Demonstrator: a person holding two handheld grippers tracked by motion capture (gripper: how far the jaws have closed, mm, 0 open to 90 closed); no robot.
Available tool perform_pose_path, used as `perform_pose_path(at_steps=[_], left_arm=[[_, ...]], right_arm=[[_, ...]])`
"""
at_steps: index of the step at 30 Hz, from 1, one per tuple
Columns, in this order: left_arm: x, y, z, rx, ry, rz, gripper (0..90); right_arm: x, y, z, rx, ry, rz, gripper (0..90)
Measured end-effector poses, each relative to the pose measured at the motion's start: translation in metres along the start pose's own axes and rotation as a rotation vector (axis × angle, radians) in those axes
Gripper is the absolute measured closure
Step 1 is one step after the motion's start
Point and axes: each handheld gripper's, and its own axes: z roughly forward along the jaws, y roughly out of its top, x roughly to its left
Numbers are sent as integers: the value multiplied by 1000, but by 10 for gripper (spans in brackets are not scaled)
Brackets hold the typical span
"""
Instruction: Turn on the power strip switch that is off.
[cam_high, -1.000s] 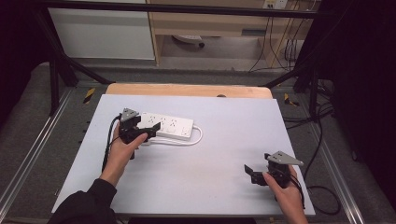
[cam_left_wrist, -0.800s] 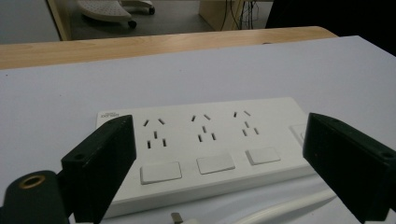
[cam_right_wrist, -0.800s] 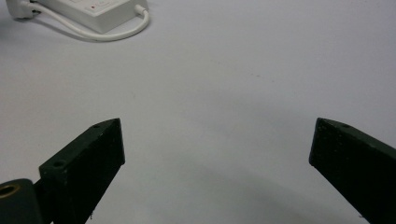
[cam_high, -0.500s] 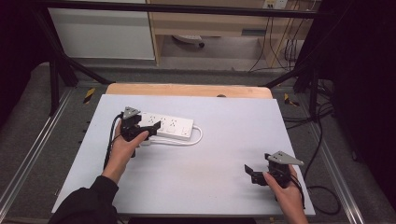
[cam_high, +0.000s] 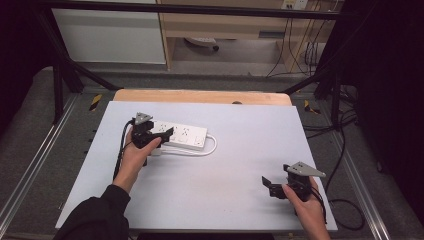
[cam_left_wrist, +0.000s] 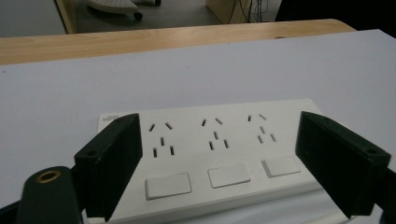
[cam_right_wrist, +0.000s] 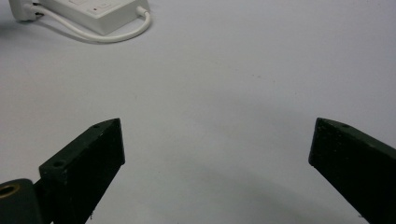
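Observation:
A white power strip (cam_high: 185, 136) with several sockets and switches lies at the left rear of the white table top (cam_high: 225, 170), its white cord (cam_high: 212, 148) looping off the right end. My left gripper (cam_high: 159, 134) hovers low over the strip's left part. In the left gripper view its black jaws stand wide apart either side of three sockets on the strip (cam_left_wrist: 210, 149). They have just been closing a little, with the strip between them and not pressed. My right gripper (cam_high: 268, 185) rests open near the front right. Between its jaws (cam_right_wrist: 224, 163) is bare table, with the strip (cam_right_wrist: 93, 14) far off.
A wooden board edge (cam_high: 200, 96) runs along the back of the table. Metal frame bars (cam_high: 60, 80) and dark cables (cam_high: 345, 150) flank the sides. A black cable (cam_high: 120, 150) trails from the left gripper toward the front.
My left gripper has edged slightly to the right over the power strip. The right hand and its gripper have stayed where they were.

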Motion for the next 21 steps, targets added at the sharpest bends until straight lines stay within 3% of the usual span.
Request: perform_pose_path(at_steps=[9,21], left_arm=[[1,-3,6,36,-4,-6,236],[2,-4,8,46,-7,-8,451]], right_arm=[[0,0,0,3,4,-1,39],[-1,0,-1,1,3,-1,39]])
